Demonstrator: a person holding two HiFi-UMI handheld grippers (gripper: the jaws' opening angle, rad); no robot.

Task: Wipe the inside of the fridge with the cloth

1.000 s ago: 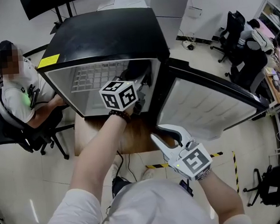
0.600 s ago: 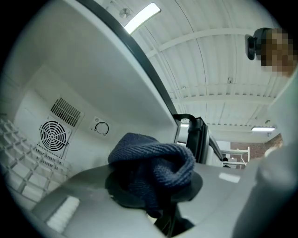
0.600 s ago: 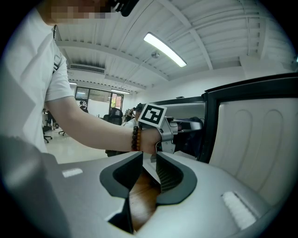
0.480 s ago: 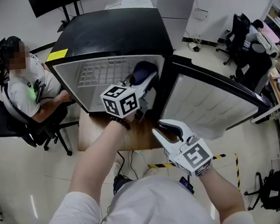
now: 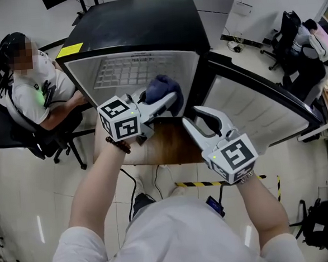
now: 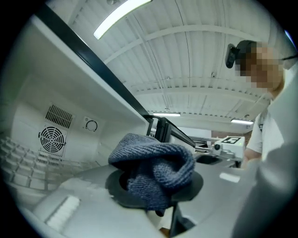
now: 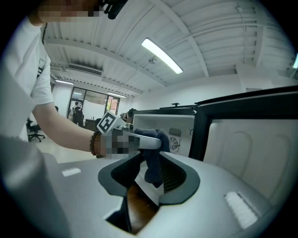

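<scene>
Both jaws of the left hand-held gripper point(image 5: 168, 104) are clenching the bunched blue cloth point(image 5: 161, 87), holding it at the mouth of the open fridge point(image 5: 140, 28), in front of the wire shelf point(image 5: 121, 77). The right hand-held gripper point(image 5: 199, 118) is hovering just beside it over the wooden worktop point(image 5: 165, 147), near the swung-out door point(image 5: 252, 113). Its jaws have just been opening and are gripping nothing. A seated person point(image 5: 32, 86) is sitting left of the fridge.
</scene>
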